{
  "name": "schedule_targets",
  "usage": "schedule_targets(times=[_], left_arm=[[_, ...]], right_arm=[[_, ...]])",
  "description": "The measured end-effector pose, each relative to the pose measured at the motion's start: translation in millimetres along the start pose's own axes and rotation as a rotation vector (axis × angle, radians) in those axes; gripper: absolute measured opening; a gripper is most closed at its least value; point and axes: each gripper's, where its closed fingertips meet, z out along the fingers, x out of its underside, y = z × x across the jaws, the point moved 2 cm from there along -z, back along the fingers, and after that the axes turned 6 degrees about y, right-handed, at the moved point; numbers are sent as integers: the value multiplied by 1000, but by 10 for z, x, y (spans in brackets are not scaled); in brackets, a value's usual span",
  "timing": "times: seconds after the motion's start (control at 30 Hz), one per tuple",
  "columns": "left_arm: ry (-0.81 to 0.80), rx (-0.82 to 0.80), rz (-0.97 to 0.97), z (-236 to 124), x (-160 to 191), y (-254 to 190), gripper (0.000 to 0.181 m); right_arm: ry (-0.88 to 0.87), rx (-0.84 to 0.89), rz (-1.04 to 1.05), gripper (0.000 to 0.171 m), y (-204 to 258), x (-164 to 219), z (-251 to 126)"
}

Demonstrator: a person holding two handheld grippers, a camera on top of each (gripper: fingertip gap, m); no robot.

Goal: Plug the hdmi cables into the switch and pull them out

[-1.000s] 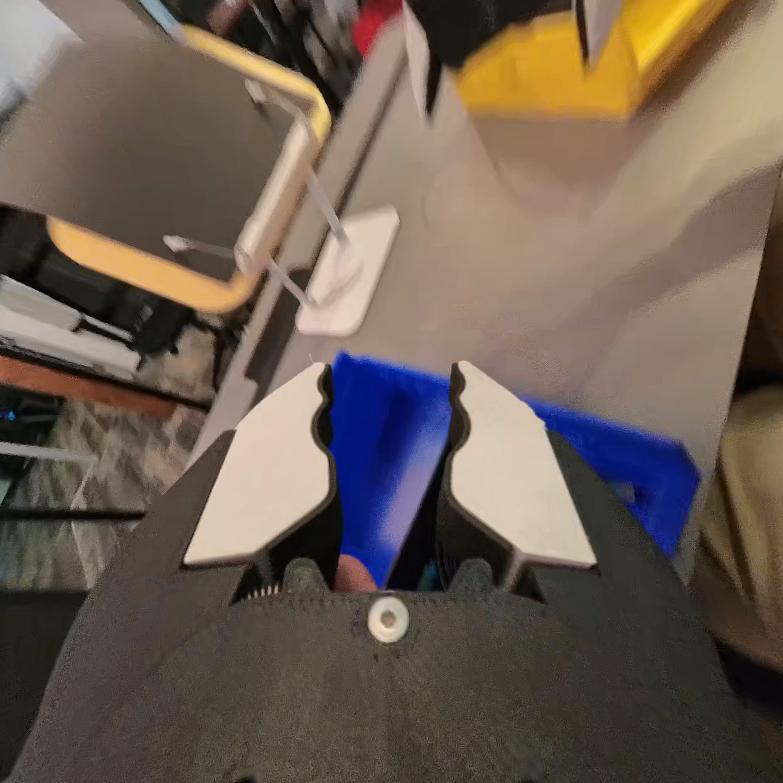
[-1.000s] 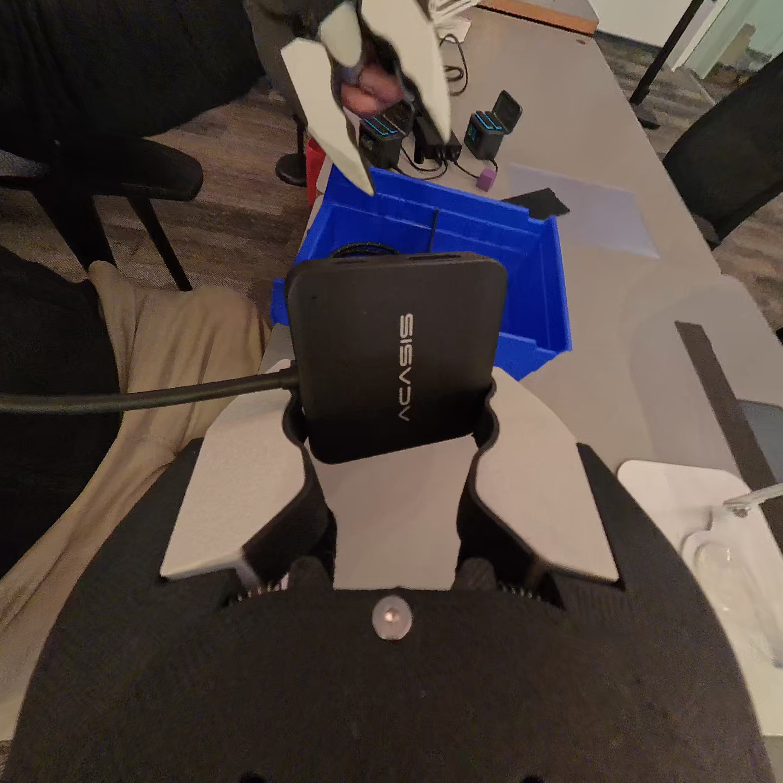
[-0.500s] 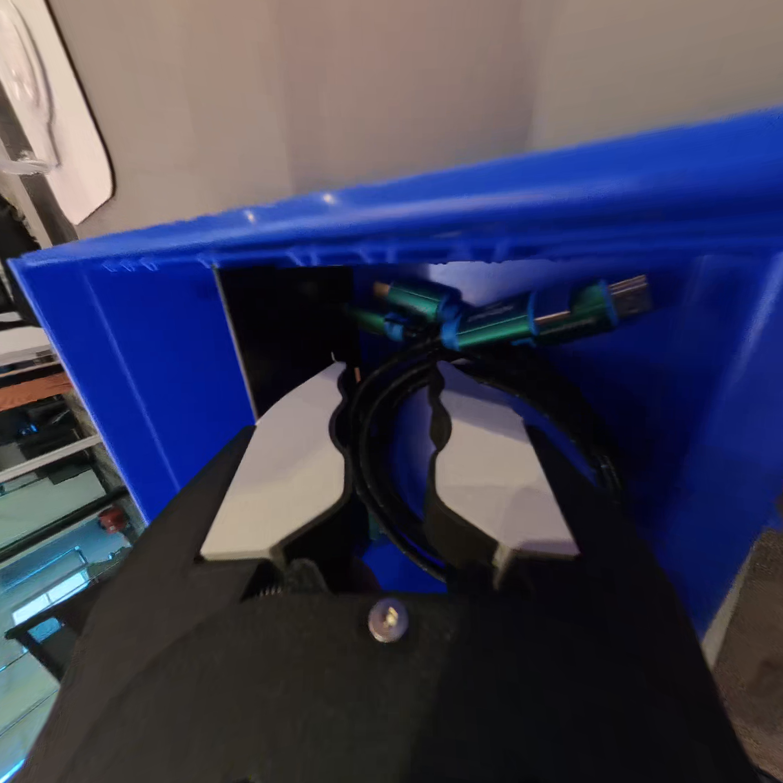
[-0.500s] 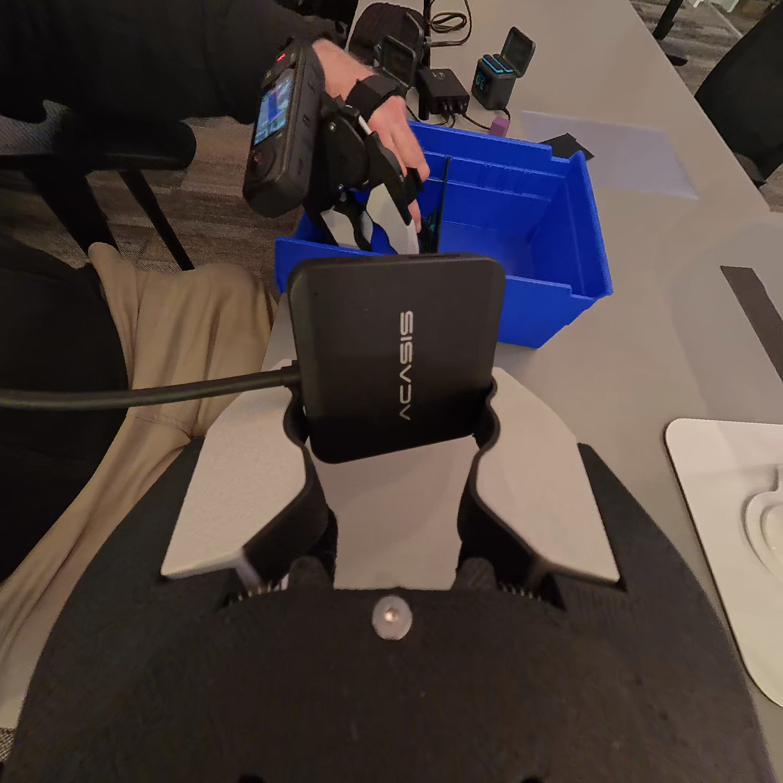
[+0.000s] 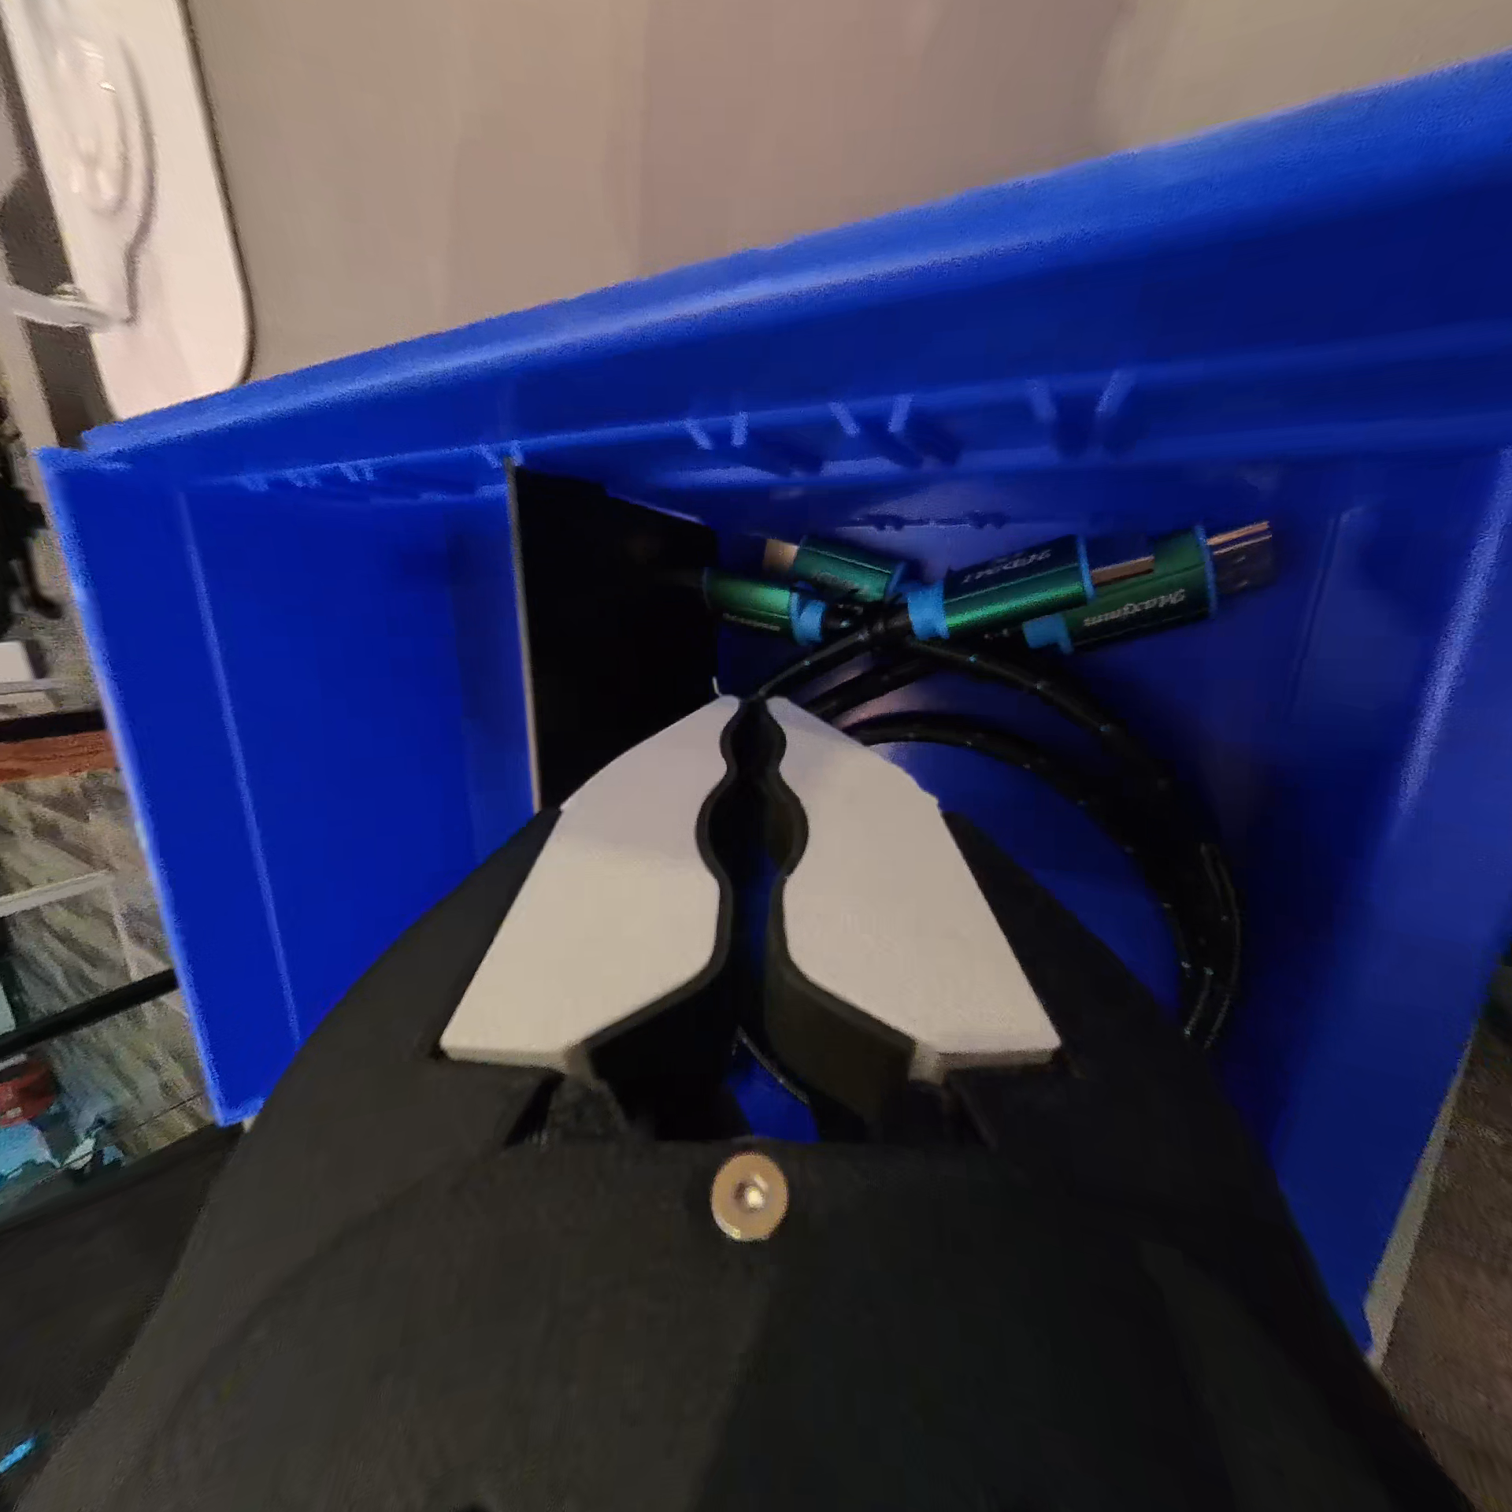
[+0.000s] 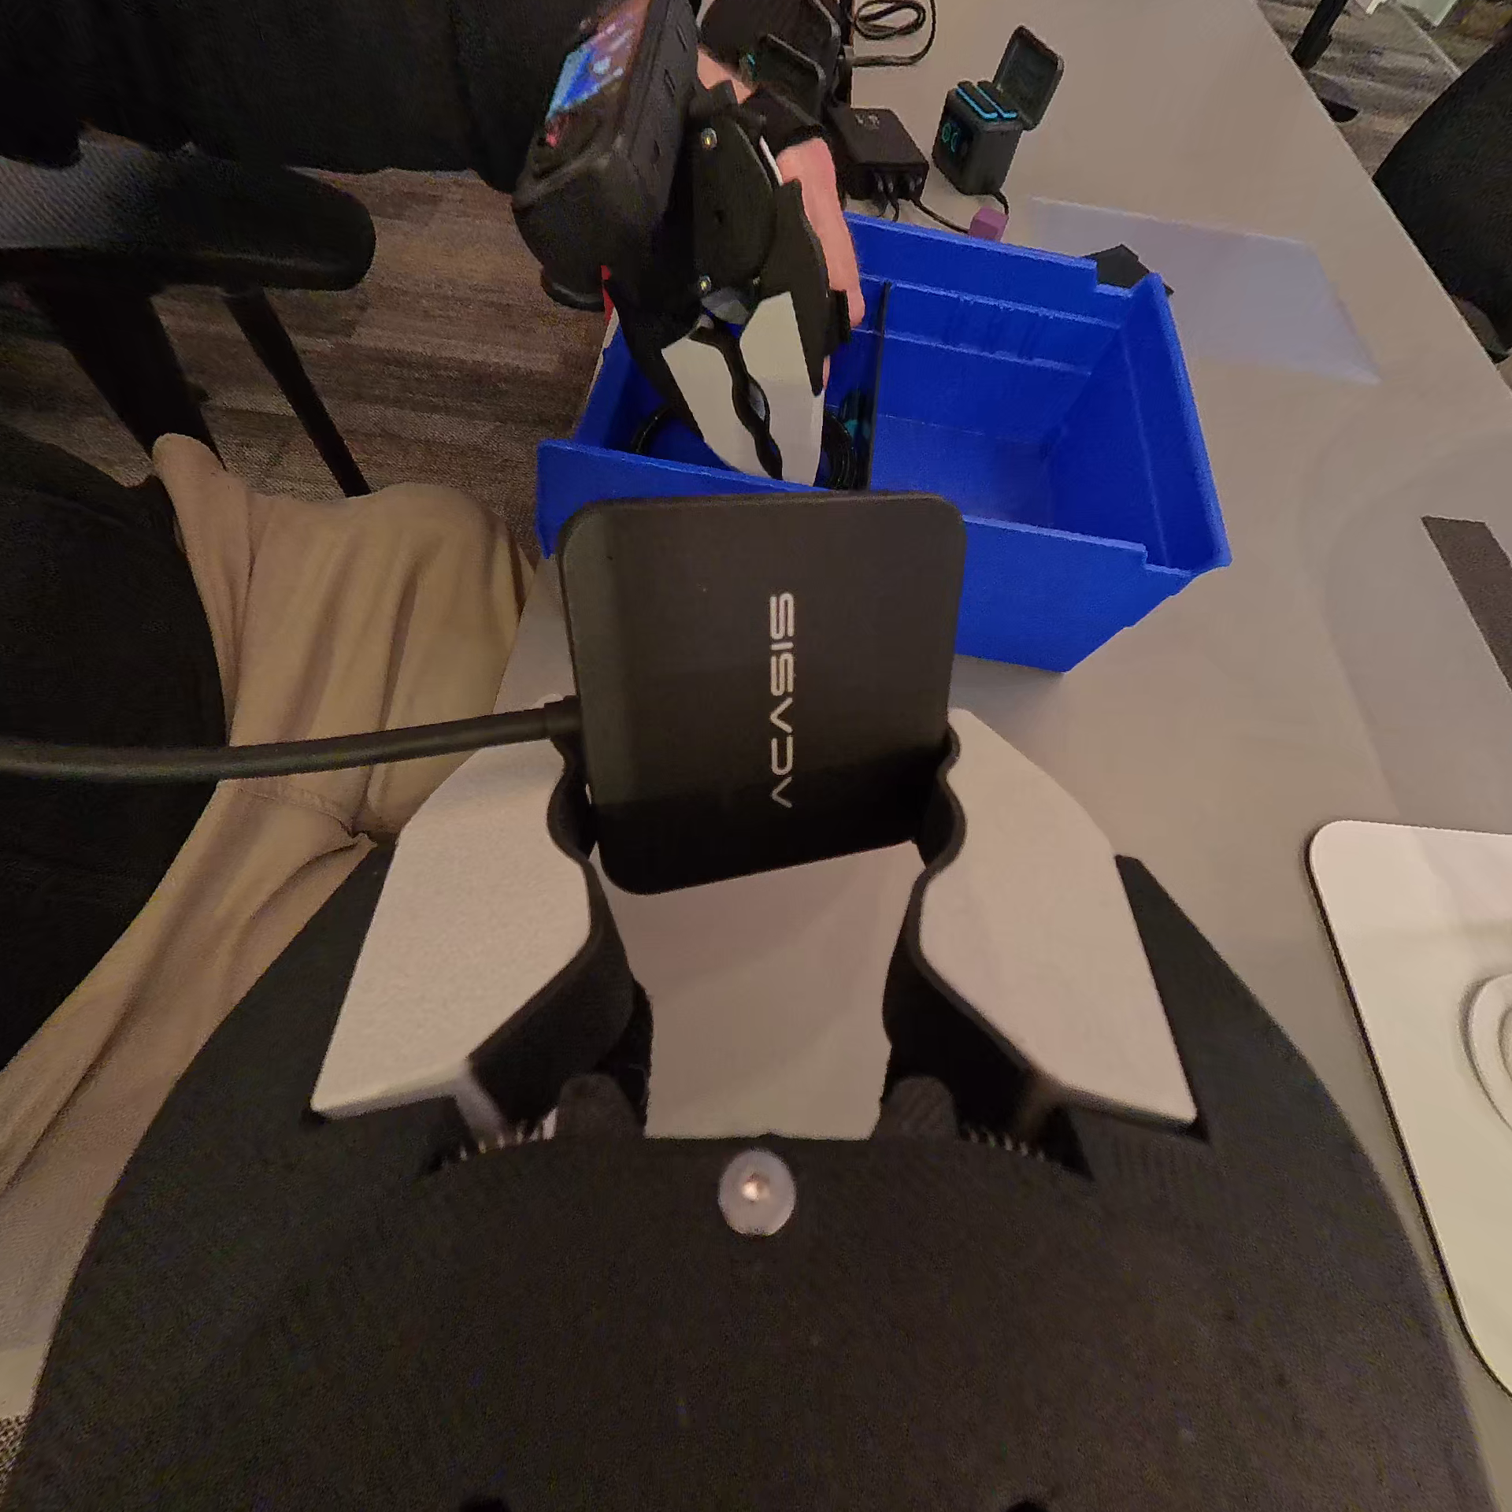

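Note:
My left gripper (image 5: 749,708) reaches down into the blue bin (image 5: 327,654). Its jaws are closed around a loop of black HDMI cable (image 5: 1064,736), which comes out at the tips. The green plugs (image 5: 1014,589) with blue collars lie against the bin's far wall, beside a black divider (image 5: 605,622). My right gripper (image 6: 753,777) is shut on the black switch (image 6: 761,654) and holds it flat above the grey table, just in front of the bin (image 6: 1064,605). The switch's own black lead (image 6: 286,757) runs off to the left. The left gripper (image 6: 769,425) also shows in the right wrist view, inside the bin's left end.
A white pad (image 6: 1407,982) lies on the table at the right. Black chargers and small cases (image 6: 982,139) stand behind the bin. A person's tan trouser leg (image 6: 327,654) and a black chair (image 6: 204,237) are at the table's left edge. Tip to tip, the grippers are about 20 cm apart.
My left gripper dropped into the bin and its jaws closed on the cable loop. The right gripper has kept hold of the switch and edged closer to the bin.

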Motion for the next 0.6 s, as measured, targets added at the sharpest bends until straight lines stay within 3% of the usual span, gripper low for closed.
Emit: schedule_targets(times=[0.3, 0.47, 0.6], left_arm=[[-45, -70, -76, -219, 77, 156, 0], [98, 47, 57, 61, 152, 35, 34], [141, 144, 131, 206, 98, -19, 34]], right_arm=[[0, 1, 6, 77, -8, 6, 11], [13, -8, 3, 77, 12, 18, 60], [16, -14, 3, 77, 20, 23, 74]])
